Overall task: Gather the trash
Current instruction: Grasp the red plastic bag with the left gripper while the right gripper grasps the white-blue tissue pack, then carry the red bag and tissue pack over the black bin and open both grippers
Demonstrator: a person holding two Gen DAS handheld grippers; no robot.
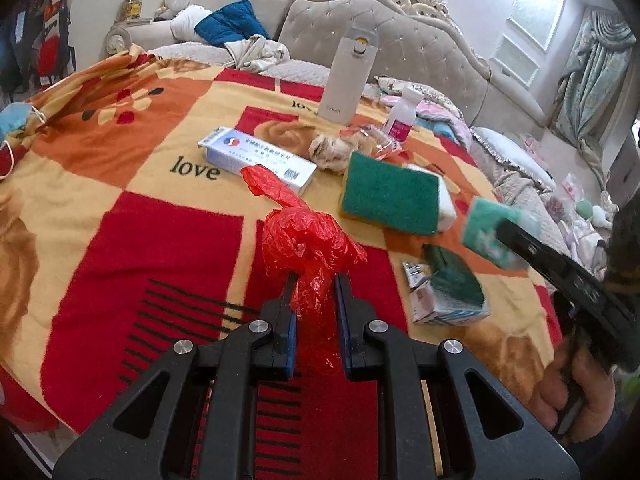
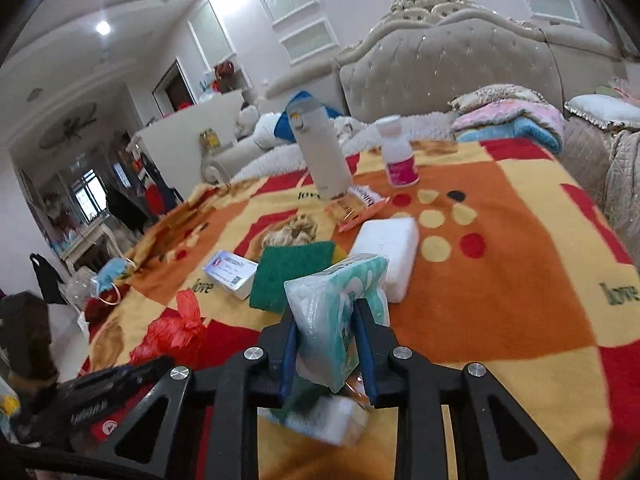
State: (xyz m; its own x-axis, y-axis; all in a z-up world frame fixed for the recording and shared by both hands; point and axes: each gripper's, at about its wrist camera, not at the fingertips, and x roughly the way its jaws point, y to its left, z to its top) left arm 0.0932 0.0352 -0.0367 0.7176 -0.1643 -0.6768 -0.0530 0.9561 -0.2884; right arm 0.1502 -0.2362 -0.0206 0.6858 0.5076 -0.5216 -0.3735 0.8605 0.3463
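Red plastic bag (image 1: 308, 248) is pinched between the pads of the left gripper (image 1: 315, 284), its crumpled body bulging above the fingertips and a twisted tail running away toward the white medicine box (image 1: 260, 158). Right gripper (image 2: 325, 316) is clamped on a teal tissue pack (image 2: 340, 312), which stands roughly upright between the jaws with its long axis rising above the fingertips; the left wrist view shows the same pack (image 1: 500, 232) held off the patterned blanket (image 1: 120, 184), to the right of the bag and apart from it. Bag mouth is not discernible in either view, so whether it is open enough to receive the pack cannot be told. Judgement: the coming move turns on bringing the pack leftward to the bag, the bag lying left of the right gripper and lower in its view (image 2: 176, 328). Remaining items on the blanket: a green scouring sponge (image 1: 390, 196), a white sponge block (image 2: 388, 256), a crumpled tissue wad (image 1: 330, 150), an orange snack wrapper (image 2: 358, 206), and a flattened carton (image 1: 448, 288) just below the right gripper. A thermos (image 1: 350, 76) and small bottle (image 1: 402, 114) stand at the far edge, likely not trash. Risk: thin film may slip from the left pads.
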